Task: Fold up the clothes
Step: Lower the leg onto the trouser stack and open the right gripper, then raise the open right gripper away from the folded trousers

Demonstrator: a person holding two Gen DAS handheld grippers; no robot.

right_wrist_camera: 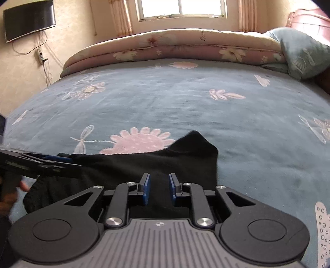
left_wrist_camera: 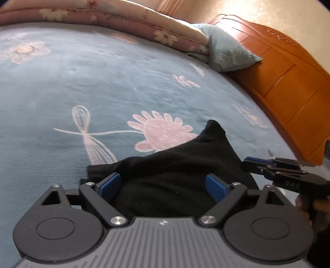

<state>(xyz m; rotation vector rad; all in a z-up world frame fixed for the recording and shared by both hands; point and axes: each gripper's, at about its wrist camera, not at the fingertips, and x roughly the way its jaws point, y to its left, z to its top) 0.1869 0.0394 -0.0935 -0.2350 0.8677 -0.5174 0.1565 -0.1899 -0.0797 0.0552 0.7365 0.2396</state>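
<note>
A black garment (left_wrist_camera: 181, 160) lies bunched on the blue flowered bed sheet (left_wrist_camera: 82, 82), with one corner pointing away from me. My left gripper (left_wrist_camera: 163, 179) stands wide open over the garment's near part, cloth below its blue pads and nothing pinched. From the right, my right gripper (left_wrist_camera: 250, 162) reaches to the garment's edge. In the right wrist view the garment (right_wrist_camera: 185, 152) spreads before my right gripper (right_wrist_camera: 159, 177), whose pads stand a narrow gap apart above the cloth without pressing on it. My left gripper (right_wrist_camera: 61, 157) comes in edge-on at the left.
A folded pink flowered quilt (right_wrist_camera: 175, 45) lies along the bed's far side, a pale blue pillow (right_wrist_camera: 305, 55) beside it. An orange wooden headboard (left_wrist_camera: 288, 86) borders the bed on the right. A wall television (right_wrist_camera: 28, 19) and a window (right_wrist_camera: 181, 8) are beyond.
</note>
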